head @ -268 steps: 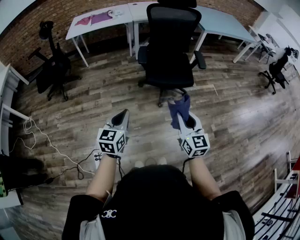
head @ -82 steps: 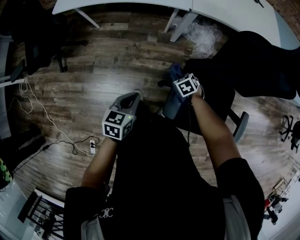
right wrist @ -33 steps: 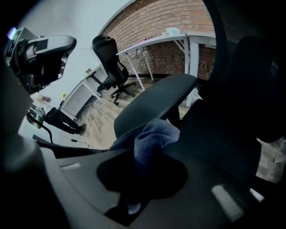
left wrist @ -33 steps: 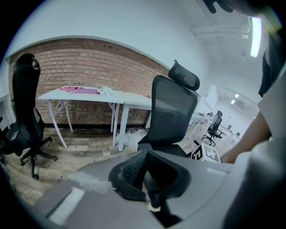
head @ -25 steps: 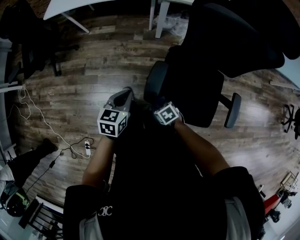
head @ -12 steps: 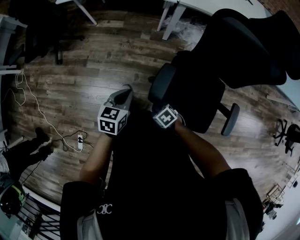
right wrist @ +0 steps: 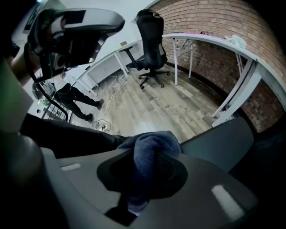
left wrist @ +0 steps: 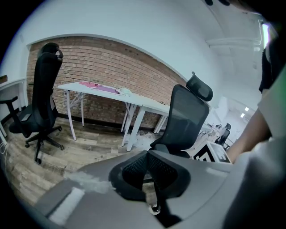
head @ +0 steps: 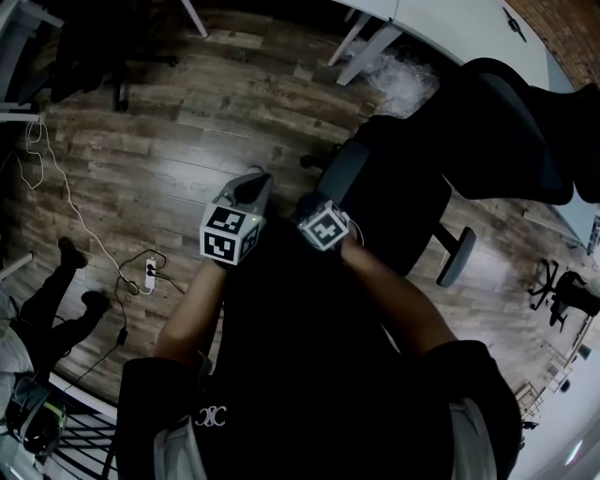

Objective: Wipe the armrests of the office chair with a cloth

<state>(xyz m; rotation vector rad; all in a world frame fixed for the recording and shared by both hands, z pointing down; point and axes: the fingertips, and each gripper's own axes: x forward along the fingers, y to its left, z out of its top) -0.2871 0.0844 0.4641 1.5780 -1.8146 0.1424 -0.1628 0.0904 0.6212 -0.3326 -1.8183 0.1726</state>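
The black office chair (head: 422, 178) stands just ahead of me, with its near grey armrest (head: 344, 171) running away from my right hand. My right gripper (right wrist: 149, 156) is shut on a blue cloth (right wrist: 151, 144) bunched between its jaws. Its marker cube (head: 325, 228) sits at the near end of that armrest (right wrist: 223, 136), and the head view hides whether the cloth touches the pad. The far armrest (head: 456, 255) lies beyond the seat. My left gripper (head: 249, 187) hovers to the left over the floor, shut and empty (left wrist: 146, 154).
White tables (head: 450, 23) line the brick wall (left wrist: 89, 67). A second black chair (left wrist: 40, 98) stands by the left table (left wrist: 111, 91). A cable and power strip (head: 148, 272) lie on the wooden floor at the left, where a person's legs (head: 56, 309) show.
Over the last seconds my right gripper has drawn the cloth back along the near armrest, from its far end to its near end. The left gripper has stayed where it was.
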